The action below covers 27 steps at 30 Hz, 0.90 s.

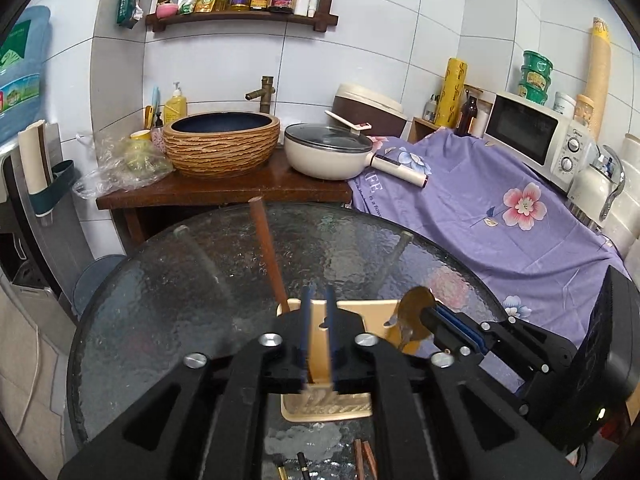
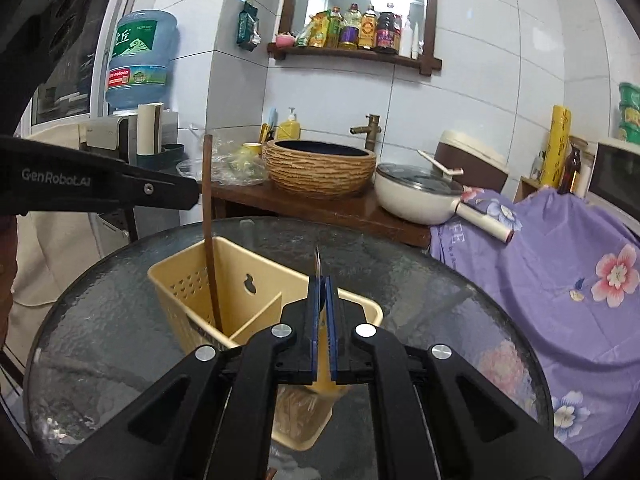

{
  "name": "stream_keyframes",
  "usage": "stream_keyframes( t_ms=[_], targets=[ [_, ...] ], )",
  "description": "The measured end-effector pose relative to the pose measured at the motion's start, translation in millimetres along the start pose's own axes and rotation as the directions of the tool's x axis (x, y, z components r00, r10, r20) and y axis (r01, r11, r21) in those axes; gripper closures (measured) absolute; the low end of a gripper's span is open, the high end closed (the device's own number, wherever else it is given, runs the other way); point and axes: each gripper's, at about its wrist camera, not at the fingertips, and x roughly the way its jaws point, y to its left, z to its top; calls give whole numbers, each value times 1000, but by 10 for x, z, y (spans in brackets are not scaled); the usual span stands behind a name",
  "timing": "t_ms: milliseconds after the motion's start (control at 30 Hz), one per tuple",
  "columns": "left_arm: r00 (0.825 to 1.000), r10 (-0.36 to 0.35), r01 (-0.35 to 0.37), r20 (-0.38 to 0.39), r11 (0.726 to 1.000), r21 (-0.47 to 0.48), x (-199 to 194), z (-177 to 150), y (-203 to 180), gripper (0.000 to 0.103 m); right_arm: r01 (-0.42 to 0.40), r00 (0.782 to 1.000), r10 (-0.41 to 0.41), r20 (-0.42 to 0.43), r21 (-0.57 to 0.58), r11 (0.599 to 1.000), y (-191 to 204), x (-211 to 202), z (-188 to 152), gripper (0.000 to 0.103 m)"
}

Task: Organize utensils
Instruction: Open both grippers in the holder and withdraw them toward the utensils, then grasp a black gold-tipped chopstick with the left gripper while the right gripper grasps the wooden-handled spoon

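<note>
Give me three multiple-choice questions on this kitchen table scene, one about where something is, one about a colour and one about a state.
1. Where does the brown wooden stick stand?
A. In the sink basin
B. In the caddy's left compartment, seen from the right wrist
C. Flat on the glass table

2. What colour is the caddy?
A. Pale yellow
B. Green
C. Red

3. What is the right gripper doing?
A. Open and empty
B. Shut on the wooden stick
C. Shut on a spoon

Answers:
1 B: the wooden stick rises from the section left of the divider.
2 A: the caddy walls are pale yellow.
3 C: the right gripper pinches the spoon over the caddy.
</note>
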Motion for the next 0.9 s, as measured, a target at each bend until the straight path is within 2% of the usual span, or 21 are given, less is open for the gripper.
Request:
stream_keyframes(
  t_ms=[33, 67, 100, 167, 300, 400, 500, 633, 800, 900],
  targets=[
    [1000, 1, -1, 6, 1000, 0, -38, -29, 14, 70, -10, 1000, 10, -10, 13, 1000, -12, -37, -22, 79],
    [1000, 6, -6, 16, 1000, 0, -81, -61, 30, 49, -19, 1000, 19, -5, 30, 999, -33, -108, -57, 58],
    [999, 19, -19, 34, 1000, -1, -147, -122, 55, 36, -16, 1000, 15, 5, 43, 999, -47, -177, -88, 48],
    [998, 48, -48, 50, 999, 0, -226, -223, 101, 31, -9, 1000, 10, -18, 53, 999, -65, -278, -153, 48],
    [995, 99, -99, 0, 995, -12, -269, -512, 245, 13, -38, 984, 57, -171, 109, 993, -99, -325, -364, 48],
    [986, 156, -156, -65, 988, 14, -211, -764, 307, 12, -49, 957, 80, -278, 117, 992, -59, -303, -588, 48],
    [966, 223, -218, -132, 975, 49, -117, -1038, 364, 12, -52, 932, 89, -351, 114, 992, -4, -282, -793, 52],
    [959, 199, -192, -201, 980, 50, -37, -1311, 409, 18, -33, 902, 84, -423, 127, 991, 66, -258, -1036, 59],
    [947, 167, -159, -276, 986, 52, 73, -1533, 367, 49, -5, 876, 60, -479, 114, 994, 123, -191, -1162, 68],
    [940, 151, -146, -307, 989, 39, 135, -1607, 355, 61, 7, 861, 52, -506, 115, 993, 130, -128, -1214, 72]
  ],
)
